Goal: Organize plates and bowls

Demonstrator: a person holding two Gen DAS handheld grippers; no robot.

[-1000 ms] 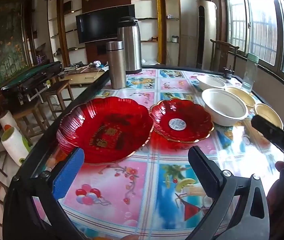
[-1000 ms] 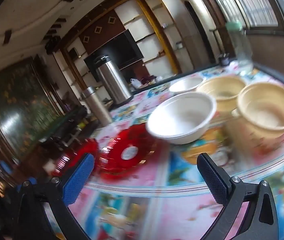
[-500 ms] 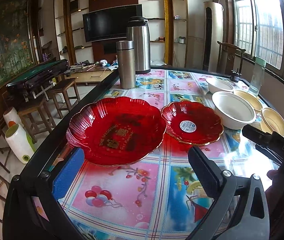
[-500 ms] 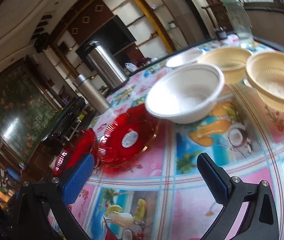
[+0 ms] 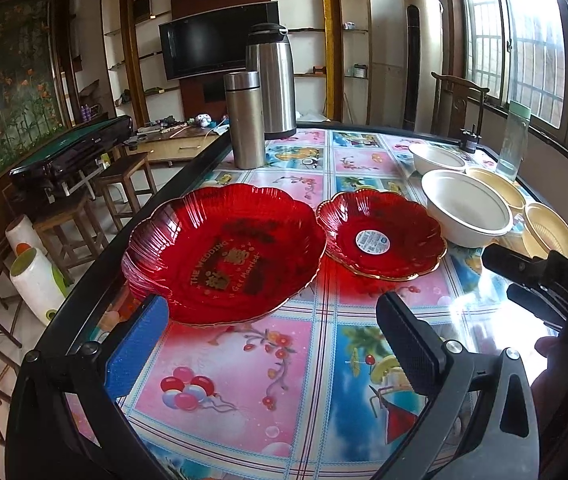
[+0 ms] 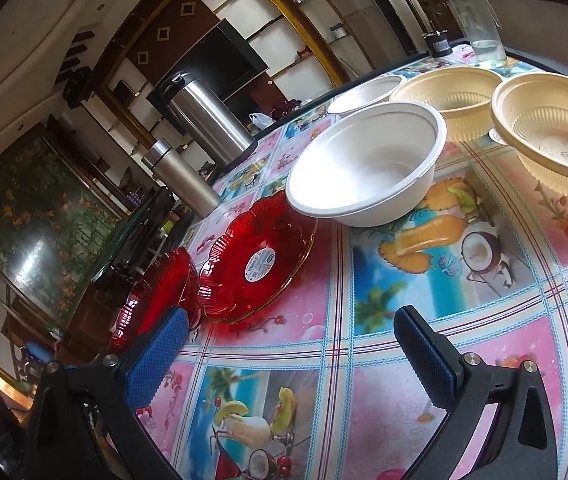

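A large red scalloped plate (image 5: 223, 252) lies near the table's left edge, and a smaller red plate (image 5: 382, 234) with a round sticker sits to its right. Behind them stand two white bowls (image 5: 466, 208) (image 5: 438, 158) and two beige ribbed bowls (image 5: 550, 232) (image 5: 498, 186). My left gripper (image 5: 275, 340) hovers open just in front of the large plate, holding nothing. My right gripper (image 6: 292, 352) is open and tilted, with the small red plate (image 6: 255, 260) and nearest white bowl (image 6: 368, 164) ahead of it. The right gripper's body (image 5: 544, 280) shows at the left view's right edge.
Two steel flasks (image 5: 243, 120) (image 5: 271, 80) stand at the table's far left. A clear bottle with a green cap (image 5: 516, 136) and a small black object (image 5: 470, 142) sit at the far right by the window. Wooden stools (image 5: 123, 184) stand beside the table's left edge (image 5: 83, 280).
The left view has swung a little so the red plates sit more to the right. The right gripper has tilted and dropped closer to the table, bringing the bowls and small red plate nearer.
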